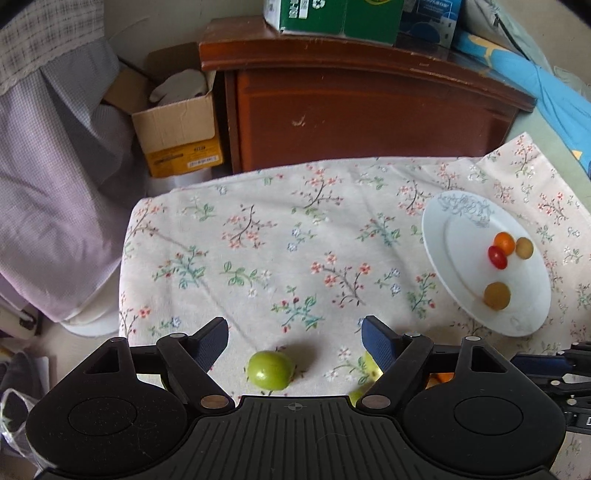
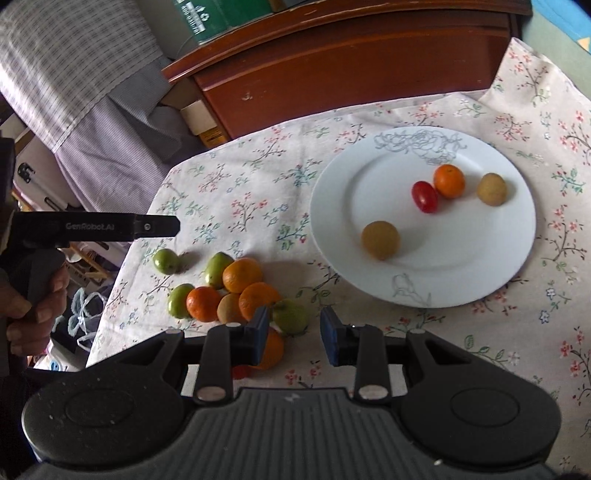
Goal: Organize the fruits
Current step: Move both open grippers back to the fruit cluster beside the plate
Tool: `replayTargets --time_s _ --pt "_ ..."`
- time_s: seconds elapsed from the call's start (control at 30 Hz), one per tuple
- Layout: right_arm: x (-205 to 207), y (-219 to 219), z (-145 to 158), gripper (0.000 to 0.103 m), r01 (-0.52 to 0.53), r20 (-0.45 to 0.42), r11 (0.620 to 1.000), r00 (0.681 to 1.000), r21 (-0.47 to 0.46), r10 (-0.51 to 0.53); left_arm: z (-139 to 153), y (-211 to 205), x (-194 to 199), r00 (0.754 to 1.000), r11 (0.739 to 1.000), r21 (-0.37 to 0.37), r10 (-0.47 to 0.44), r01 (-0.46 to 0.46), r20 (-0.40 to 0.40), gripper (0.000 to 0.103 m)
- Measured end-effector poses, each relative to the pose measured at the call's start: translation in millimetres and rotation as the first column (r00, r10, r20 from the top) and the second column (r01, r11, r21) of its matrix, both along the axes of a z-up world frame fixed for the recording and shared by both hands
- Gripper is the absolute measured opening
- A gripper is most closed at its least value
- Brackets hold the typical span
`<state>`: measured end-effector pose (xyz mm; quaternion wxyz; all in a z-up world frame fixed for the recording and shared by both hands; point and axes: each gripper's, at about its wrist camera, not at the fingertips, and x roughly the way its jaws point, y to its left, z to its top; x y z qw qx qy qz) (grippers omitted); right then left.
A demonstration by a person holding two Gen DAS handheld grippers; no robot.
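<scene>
A white plate (image 2: 461, 273) on the floral cloth holds a red cherry tomato (image 2: 424, 196), a small orange (image 2: 448, 181) and two brown fruits (image 2: 380, 240); the plate also shows in the left wrist view (image 1: 461, 258). A pile of oranges and green fruits (image 2: 236, 284) lies left of the plate. My right gripper (image 2: 293, 332) is open, low over the pile's near edge, with a green fruit (image 2: 291, 315) between its fingers. My left gripper (image 1: 295, 339) is open above a lone green fruit (image 1: 270, 370), also seen in the right wrist view (image 2: 166, 260).
A wooden cabinet (image 1: 369, 107) stands behind the table with green boxes (image 1: 332, 14) on top. A cardboard box (image 1: 177, 125) sits on the floor at left, next to a purple checked cloth (image 1: 55, 166). The table's edge drops off at left.
</scene>
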<state>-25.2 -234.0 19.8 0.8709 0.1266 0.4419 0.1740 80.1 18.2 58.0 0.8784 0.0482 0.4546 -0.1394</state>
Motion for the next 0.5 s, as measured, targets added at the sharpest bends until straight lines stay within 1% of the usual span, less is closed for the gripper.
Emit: replayTargets --time_s 0.17,0.4,0.5 --pt "-2.1 5.8 -1.4 0.032 -0.033 0.008 0.999 0.999 -0.003 0.033 -13.6 3.5 -0.9 1.000 0.999 0.034 0.016 -0.015 -0.022 0.080" --pt "-1.1 10.3 -7.2 0.032 -0.032 0.004 0.999 0.999 -0.013 0.032 -27.2 7.9 -0.1 0.999 0.999 0.038 0.037 -0.035 -0.038 0.080" --pt "0.0 12.2 -9.2 0.032 -0.031 0.008 0.999 0.999 -0.021 0.032 -30.2 9.9 0.6 0.998 0.999 0.020 0.041 -0.041 -0.039 0.078"
